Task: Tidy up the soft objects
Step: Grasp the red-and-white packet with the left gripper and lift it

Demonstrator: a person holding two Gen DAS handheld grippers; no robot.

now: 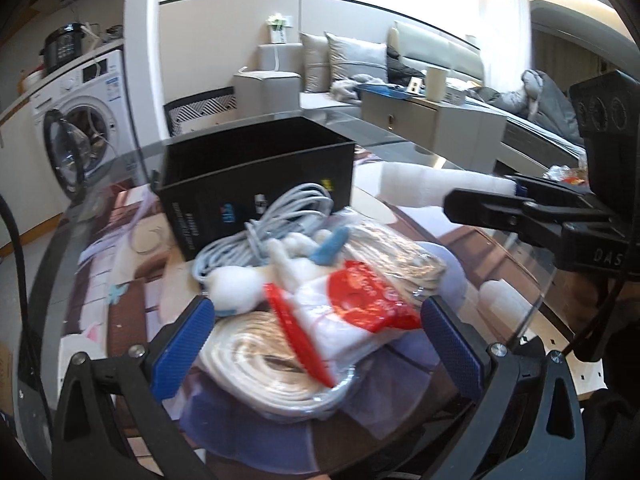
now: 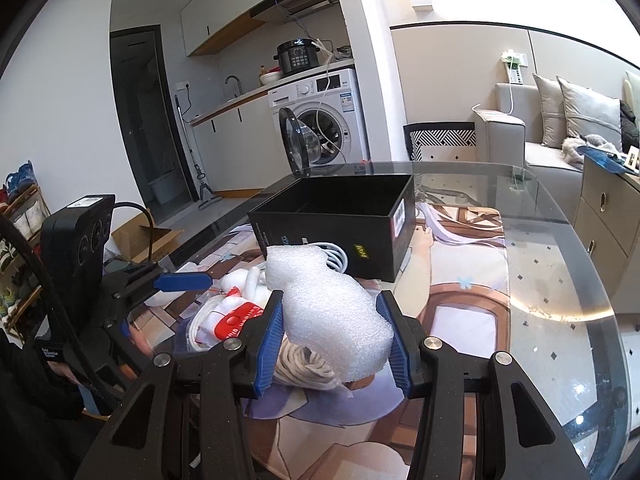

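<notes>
Glass table (image 2: 540, 280), living room. White foam piece (image 2: 332, 312): clamped mid-body in right hand-held gripper (image 2: 334, 344), black box (image 2: 340, 220) ahead. Likely featherlight, squashy; grip gently. Left hand-held gripper (image 1: 316, 340) open over bagged rope (image 1: 280, 372).

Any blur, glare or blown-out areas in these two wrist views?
Left wrist: motion blur smears the red-and-white bag and cream rope coil; the window behind the sofa is blown out. Right wrist: sharper, foam piece crisp; overexposed patch top right, glare on the glass table.
</notes>
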